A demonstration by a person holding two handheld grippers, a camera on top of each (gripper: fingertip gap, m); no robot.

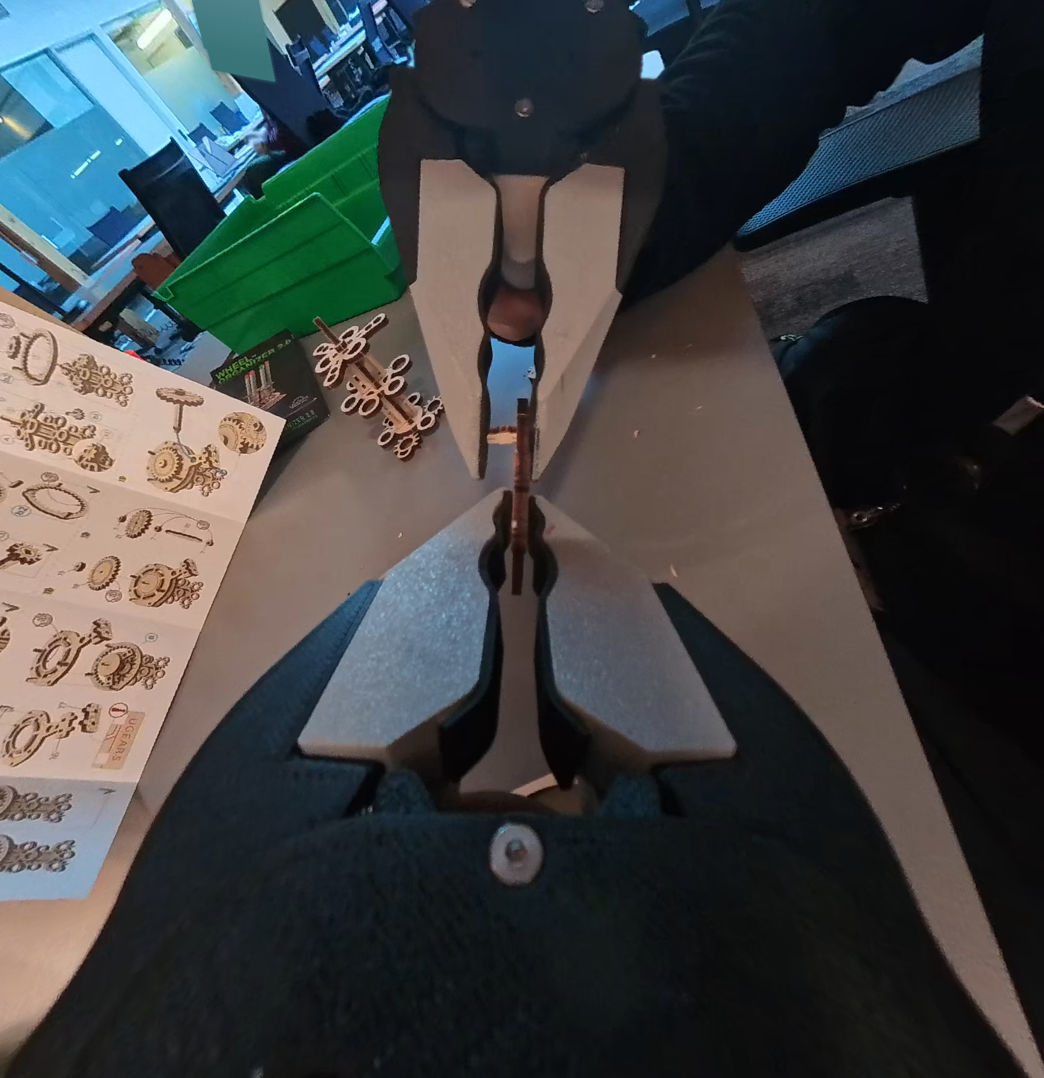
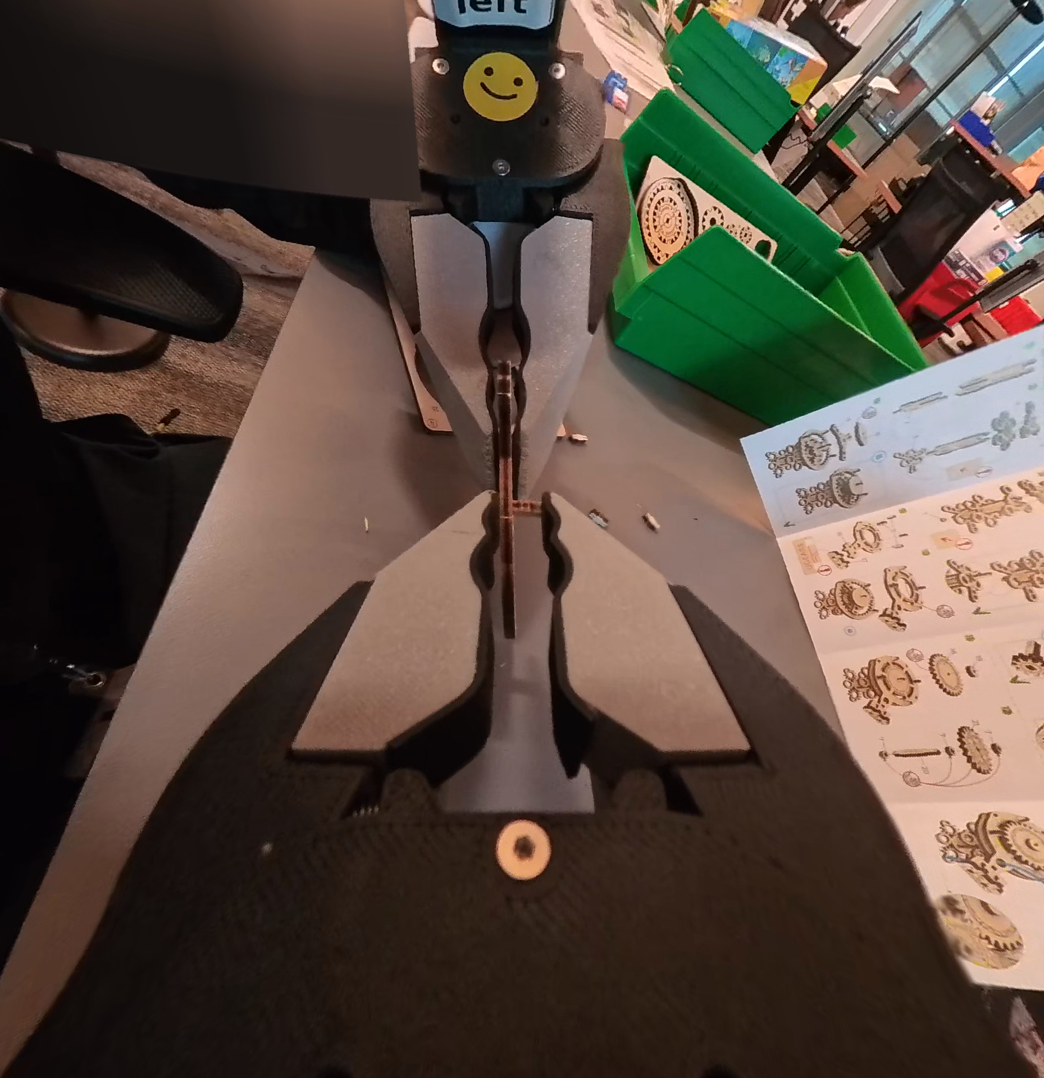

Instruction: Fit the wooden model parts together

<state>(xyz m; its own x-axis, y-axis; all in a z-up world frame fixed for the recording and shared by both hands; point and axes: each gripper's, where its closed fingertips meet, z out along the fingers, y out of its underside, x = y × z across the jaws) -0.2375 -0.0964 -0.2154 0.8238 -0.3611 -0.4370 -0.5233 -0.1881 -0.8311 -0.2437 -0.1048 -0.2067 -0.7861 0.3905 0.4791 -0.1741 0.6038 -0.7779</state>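
**Q:** Left wrist view first: what is nearest the lens?

**A:** The left gripper (image 1: pixel 519 501), its tips clamped on a thin flat wooden piece (image 1: pixel 520 496) seen edge-on, upright over the grey table (image 1: pixel 671 525).

**Q:** And just past it?

**A:** The right gripper (image 1: pixel 510 466) faces it tip to tip. The piece runs up between those fingers too.

**Q:** Is the right one gripping?

**A:** In the right wrist view its fingers (image 2: pixel 449 560) stand a little apart. The flat piece lies along the left-hand finger, and a short wooden crosspiece (image 2: pixel 525 506) bridges from it to the other finger. Whether they press on it, I cannot tell.

**Q:** Anything off to the side?

**A:** An instruction sheet (image 1: pixel 82 560) lies flat on the table. Farther back, a small assembled wooden model (image 1: pixel 379 391) stands beside a dark box (image 1: pixel 274 385).

**Q:** Farthest back?

**A:** Green plastic bins (image 1: pixel 286 274); in the right wrist view one holds a wooden sheet (image 2: pixel 677 216) of cut-out gears.
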